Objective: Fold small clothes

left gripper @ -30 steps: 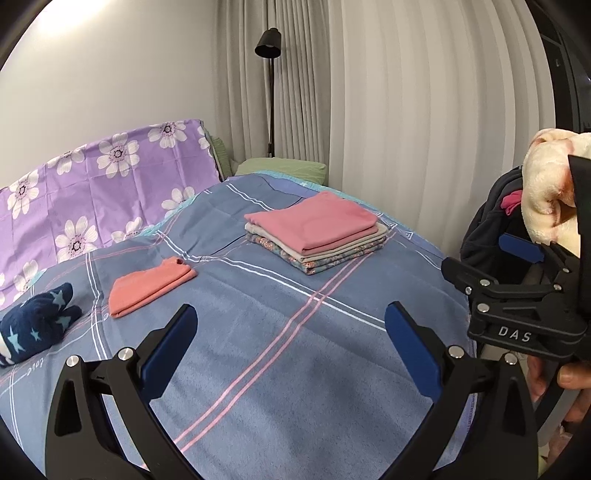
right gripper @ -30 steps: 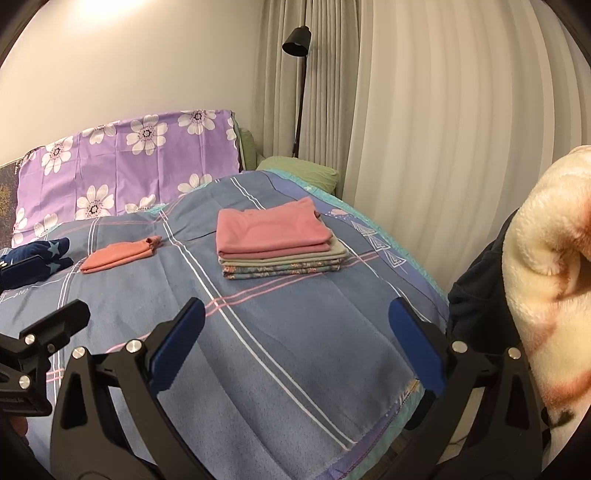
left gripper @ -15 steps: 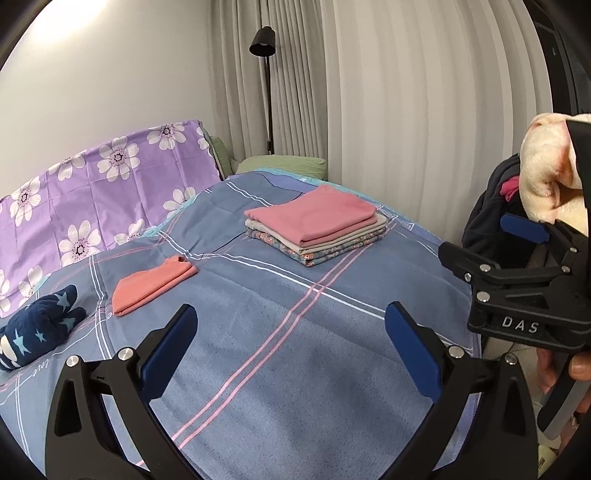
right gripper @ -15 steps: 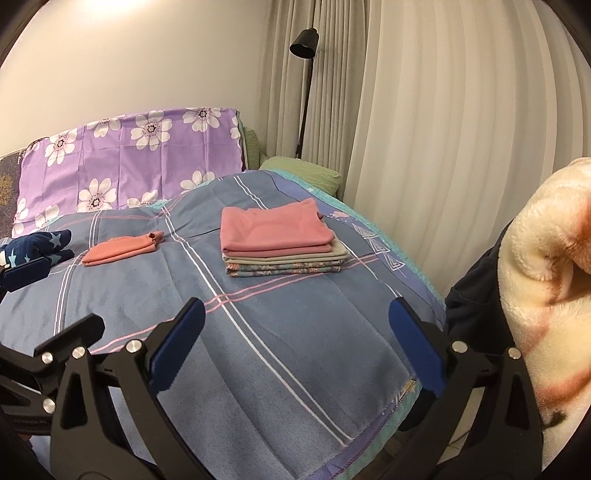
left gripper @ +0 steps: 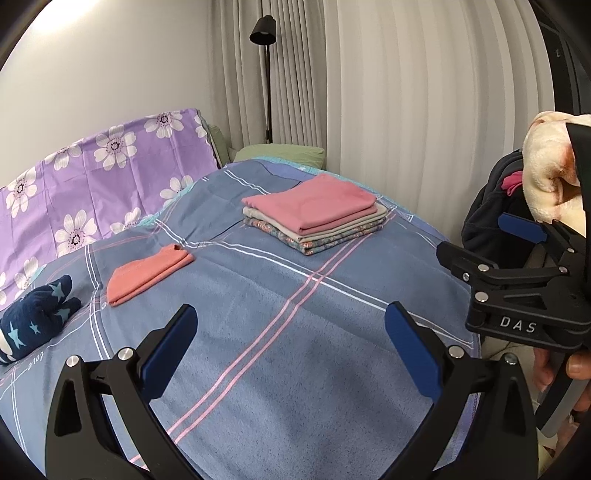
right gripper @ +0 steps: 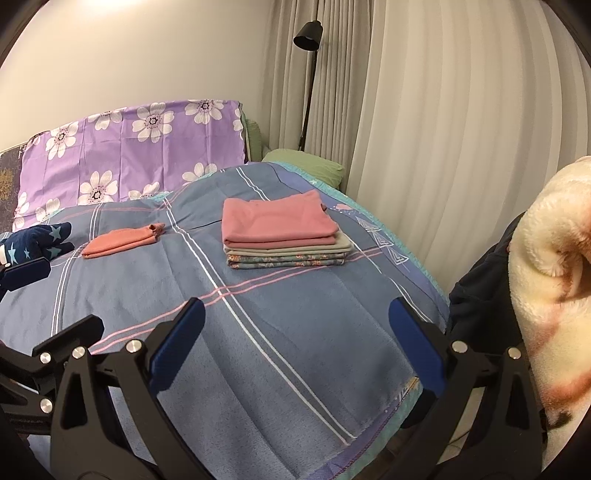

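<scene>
Your left gripper (left gripper: 290,347) hangs above the near part of the blue checked bedspread (left gripper: 295,332), its blue-padded fingers spread wide with nothing between them. Your right gripper (right gripper: 295,341) is in the same condition: fingers wide apart, empty, held over the bedspread's near right corner. In the left wrist view the right gripper shows at the right edge, marked "DAS", with your hand (left gripper: 565,373) wrapped around its handle.

On the far right part of the bed sits a neat stack of folded clothes (right gripper: 282,234); a pink garment (right gripper: 277,221) lies on top, with a beige piece and floral-patterned pieces beneath. To the left of the stack, well apart from it, lies a single folded coral garment (left gripper: 147,273), flat on the bedspread. Further left, near the bed's edge, a dark navy garment with light stars (left gripper: 33,321) lies bunched and unfolded.

A purple flowered sheet (right gripper: 122,151) covers the head of the bed, with a green pillow (right gripper: 306,166) beside it. A black floor lamp (right gripper: 308,35) stands against the pleated curtains (right gripper: 443,129). At the right, a cream fleece blanket (right gripper: 546,277) is draped over dark clothing.
</scene>
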Available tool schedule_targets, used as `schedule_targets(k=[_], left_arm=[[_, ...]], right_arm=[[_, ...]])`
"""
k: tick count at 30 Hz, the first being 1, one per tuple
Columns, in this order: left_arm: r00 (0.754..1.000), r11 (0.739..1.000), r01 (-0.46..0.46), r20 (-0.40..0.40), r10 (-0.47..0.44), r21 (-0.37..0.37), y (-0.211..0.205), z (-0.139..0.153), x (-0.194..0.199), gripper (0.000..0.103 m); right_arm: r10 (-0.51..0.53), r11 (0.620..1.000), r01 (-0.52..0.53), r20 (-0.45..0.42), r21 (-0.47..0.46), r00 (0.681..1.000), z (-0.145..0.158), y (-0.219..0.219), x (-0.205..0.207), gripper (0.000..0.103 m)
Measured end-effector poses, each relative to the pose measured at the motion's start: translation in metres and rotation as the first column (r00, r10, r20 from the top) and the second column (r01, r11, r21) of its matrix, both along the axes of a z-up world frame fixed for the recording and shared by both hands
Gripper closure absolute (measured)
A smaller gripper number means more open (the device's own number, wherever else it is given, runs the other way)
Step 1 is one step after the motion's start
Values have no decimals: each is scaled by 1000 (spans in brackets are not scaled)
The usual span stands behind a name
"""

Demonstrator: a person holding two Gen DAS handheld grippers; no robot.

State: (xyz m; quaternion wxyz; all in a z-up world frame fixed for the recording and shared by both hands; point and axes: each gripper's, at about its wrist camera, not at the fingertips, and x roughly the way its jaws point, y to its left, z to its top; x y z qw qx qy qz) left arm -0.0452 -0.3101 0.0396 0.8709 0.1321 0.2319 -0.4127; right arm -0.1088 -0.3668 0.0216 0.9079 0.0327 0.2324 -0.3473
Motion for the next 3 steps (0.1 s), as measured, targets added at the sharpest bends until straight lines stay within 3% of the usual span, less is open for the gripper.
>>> schedule_targets(k=[3], left_arm=[[1000,1000,-2,1,2,8,-1,-2,0,1]], right_arm=[[2,1000,-2,-7,11,1000,-3,-1,1,2]])
